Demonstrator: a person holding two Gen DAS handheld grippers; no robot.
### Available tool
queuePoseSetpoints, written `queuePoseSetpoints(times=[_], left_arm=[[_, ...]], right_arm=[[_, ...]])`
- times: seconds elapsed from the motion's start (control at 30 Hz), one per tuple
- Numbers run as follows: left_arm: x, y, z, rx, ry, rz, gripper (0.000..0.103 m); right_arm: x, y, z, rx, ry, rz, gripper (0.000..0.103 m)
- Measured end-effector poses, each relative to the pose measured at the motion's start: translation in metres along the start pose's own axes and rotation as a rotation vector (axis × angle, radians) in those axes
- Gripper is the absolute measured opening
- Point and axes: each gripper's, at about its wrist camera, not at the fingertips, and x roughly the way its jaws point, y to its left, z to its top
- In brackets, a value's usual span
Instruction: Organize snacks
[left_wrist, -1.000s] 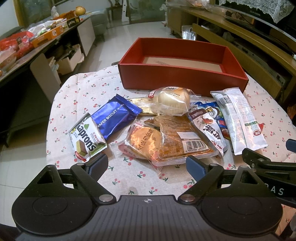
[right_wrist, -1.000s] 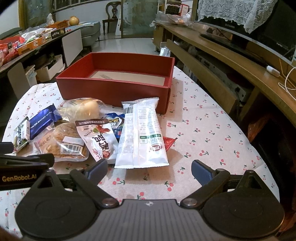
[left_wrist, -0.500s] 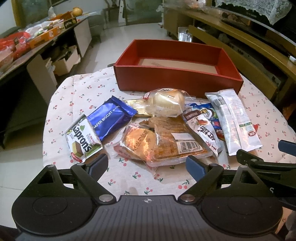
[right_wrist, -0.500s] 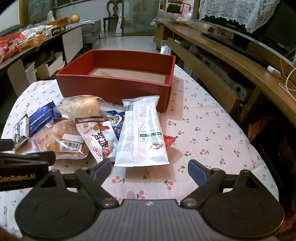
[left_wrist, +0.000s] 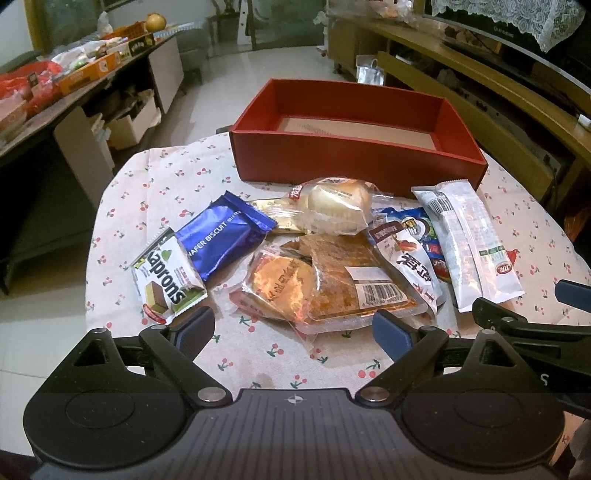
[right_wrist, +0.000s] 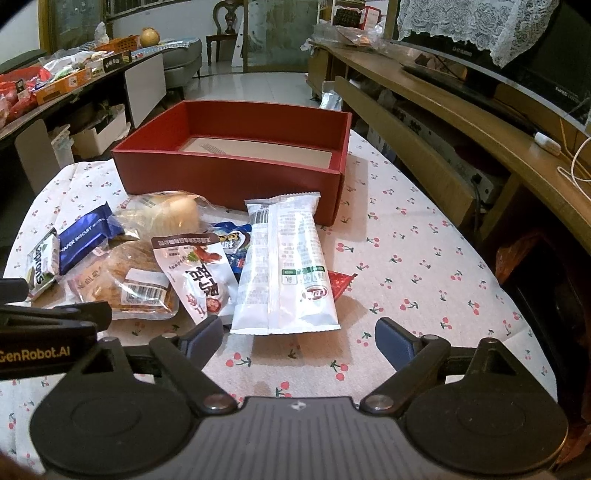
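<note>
Snacks heaped in front of the red box, both grippers spread wide!

Red box (left_wrist: 354, 162) sits far, with only its cardboard floor showing; snack pile (left_wrist: 332, 254) lies just near of it, long white packet (right_wrist: 286, 266) at right; left gripper (left_wrist: 293, 332) and right gripper (right_wrist: 299, 341) hover low at the near edge, fingers apart, holding nothing.

A red box (left_wrist: 354, 162) stands open and empty at the far side of the counter. Before it lies a cluster of snacks: a green-and-white Kaprons wafer pack (left_wrist: 168, 282) at the left, touching a blue wafer biscuit pack (left_wrist: 221, 236); a clear-wrapped pale bun (left_wrist: 338, 206) nearest the box; clear-wrapped brown pastries (left_wrist: 325, 284) in front; a white jerky pouch (left_wrist: 410, 262); and a long white packet (right_wrist: 284, 266) at the right.
</note>
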Motion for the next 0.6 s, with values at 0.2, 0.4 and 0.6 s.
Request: queuePoseSetpoints(times=[0.2,0.4,0.6], left_arm=[[-0.008,0.015,0.006,-0.013,-0.032,0.005,0.099],[-0.008,0.035,0.014,-0.031,-0.023,0.008,0.1],[0.0,0.053,0.024,-0.057,0.011,-0.039,0.1]], right_arm=[[-0.003,0.011,0.015,-0.039,-0.016,0.036,0.103],[0.007,0.024,0.03,-0.063,0.019,0.091,0.103],[0.015,0.015,0.047,-0.058,0.028,0.095,0.103]])
